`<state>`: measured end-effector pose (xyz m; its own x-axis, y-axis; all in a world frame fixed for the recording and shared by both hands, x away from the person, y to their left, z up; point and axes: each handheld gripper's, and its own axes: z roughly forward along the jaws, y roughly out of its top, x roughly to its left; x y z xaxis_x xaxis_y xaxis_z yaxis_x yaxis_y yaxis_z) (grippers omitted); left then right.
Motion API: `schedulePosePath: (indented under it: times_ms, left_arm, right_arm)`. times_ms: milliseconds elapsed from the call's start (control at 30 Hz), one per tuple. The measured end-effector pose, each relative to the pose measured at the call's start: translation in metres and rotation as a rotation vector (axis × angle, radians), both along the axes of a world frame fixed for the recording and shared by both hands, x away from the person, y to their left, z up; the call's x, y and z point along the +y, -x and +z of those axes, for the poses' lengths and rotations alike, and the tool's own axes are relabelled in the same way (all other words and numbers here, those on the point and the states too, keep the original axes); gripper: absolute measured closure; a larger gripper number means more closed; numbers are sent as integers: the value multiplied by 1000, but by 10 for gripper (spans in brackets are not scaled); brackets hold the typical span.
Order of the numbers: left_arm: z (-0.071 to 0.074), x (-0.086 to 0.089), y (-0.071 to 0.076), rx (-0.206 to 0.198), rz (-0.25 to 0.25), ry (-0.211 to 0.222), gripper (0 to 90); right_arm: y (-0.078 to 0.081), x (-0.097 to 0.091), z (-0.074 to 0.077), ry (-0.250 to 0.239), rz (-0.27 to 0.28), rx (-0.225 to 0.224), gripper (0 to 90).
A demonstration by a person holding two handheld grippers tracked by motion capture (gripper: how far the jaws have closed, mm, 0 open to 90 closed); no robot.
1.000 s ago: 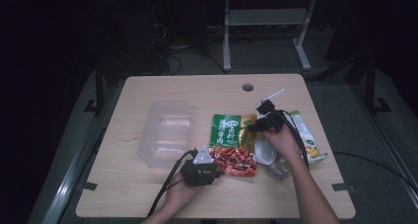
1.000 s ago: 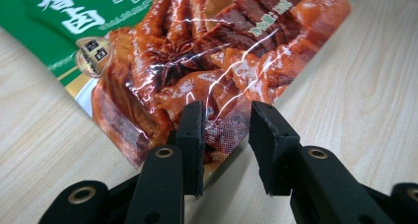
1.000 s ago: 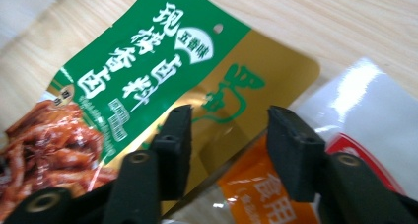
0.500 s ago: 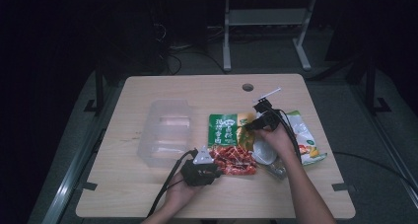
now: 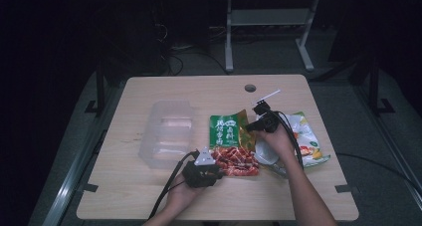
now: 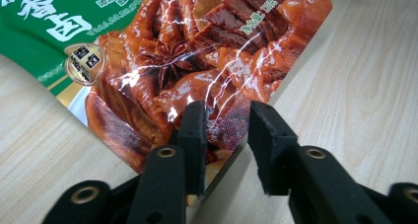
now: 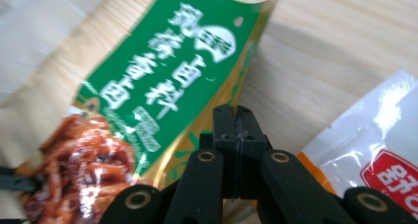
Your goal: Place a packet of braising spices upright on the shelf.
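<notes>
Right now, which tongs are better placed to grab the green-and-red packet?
Left. The left tongs are open with the packet's corner edge between the jaws. The right tongs are shut beside its edge and would need to reopen first.

So the light wood table [image 5: 149,196] is carrying a clear plastic container [image 5: 166,132] on its left half, a green and red snack pouch [image 5: 230,144] lying mid-table, and a white pouch [image 5: 307,139] sitting to the right.

On the table [image 5: 149,196] lie two snack pouches [image 5: 230,142], one clear plastic container [image 5: 166,133] and one white bowl [image 5: 263,154].
</notes>
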<state>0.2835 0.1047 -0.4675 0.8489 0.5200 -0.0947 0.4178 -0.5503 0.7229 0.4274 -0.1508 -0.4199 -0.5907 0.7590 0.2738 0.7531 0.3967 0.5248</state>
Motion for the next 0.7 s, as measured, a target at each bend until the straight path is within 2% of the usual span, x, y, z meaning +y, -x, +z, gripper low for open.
schedulePosePath:
  times_ms: [133,167,200,333,400,433,533,633,700]
  left_arm:
    - [2,1,-1,17,21,32,573]
    - [3,2,-1,18,29,39,542]
    - [4,2,-1,24,40,52,514]
    - [8,3,-3,22,70,81,374]
    - [10,2,-5,36,94,119,339]
    - [13,2,-6,36,109,129,297]
    - [18,-1,-7,29,141,170,261]
    - [18,-2,-11,58,183,196,209]
    - [18,-2,-14,73,198,219,209]
  right_arm:
    - [11,-2,13,-19,29,-42,900]
    - [14,-2,17,-26,31,-50,900]
    - [16,-4,21,-36,42,-76,900]
    - [31,-7,37,-71,59,-115,900]
    - [39,-8,46,-69,78,-148,900]
    - [43,-9,49,-85,82,-162,900]
    - [56,-12,60,-108,100,-199,900]
    - [68,-16,67,-131,123,-247,900]
    - [75,-19,70,-150,126,-253,900]
